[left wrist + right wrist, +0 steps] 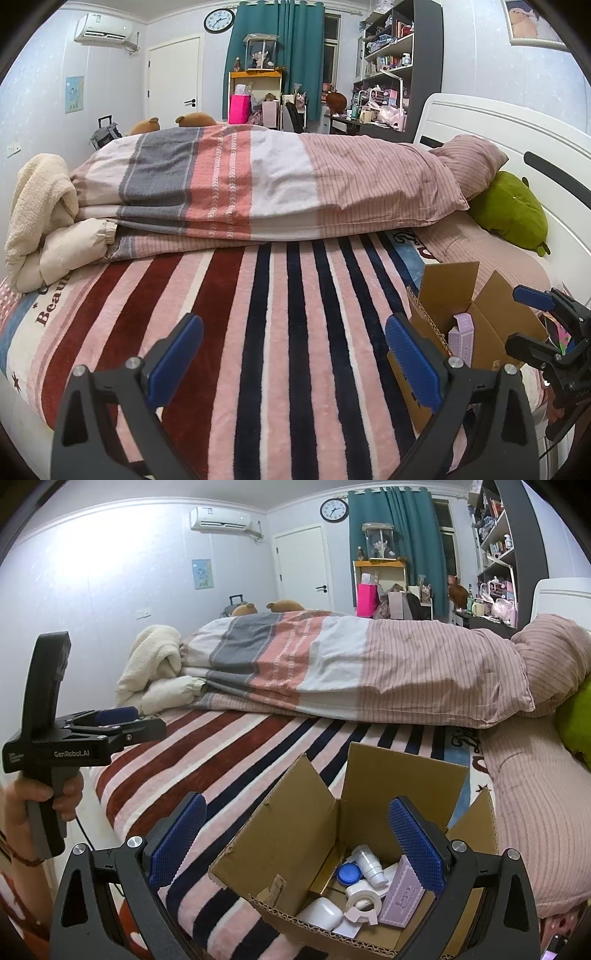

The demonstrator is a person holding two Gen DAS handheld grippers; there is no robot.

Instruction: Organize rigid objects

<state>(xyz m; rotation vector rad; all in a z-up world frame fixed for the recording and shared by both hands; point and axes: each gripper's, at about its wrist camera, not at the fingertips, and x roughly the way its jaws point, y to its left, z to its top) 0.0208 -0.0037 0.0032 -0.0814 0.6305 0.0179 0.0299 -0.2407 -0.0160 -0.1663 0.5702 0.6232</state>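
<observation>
Both hand-held grippers hang empty over a striped bed as a tidy-up appears to near its end. In the right wrist view, the right gripper (295,840) stands with its blue pads (179,836) spread wide directly above an open cardboard box (280,834) at 6 o'clock, holding nothing. Inside the box lie the task's rigid objects: a purple carton (400,897) at the right, a roll of tape (364,899) touching it, a white plastic fitting (369,864), a blue cap (349,873) and a white case (319,912).

At 9 o'clock in the same view, a hand (44,797) grips the handle of the left gripper (140,722), seen side-on. From the left wrist view, the left gripper is likewise wide open and empty, pointed across the striped blanket (277,314), with the box at 4 o'clock.

No loose rigid item shows on the blanket, so the collecting step looks finished or nearly so. The next move likely calls for lifting clear of the box, or closing its upright flaps, which would need both grippers.

Beyond, a folded quilt (258,177) lies across the bed; a green cushion (513,210) rests at 3 o'clock.
</observation>
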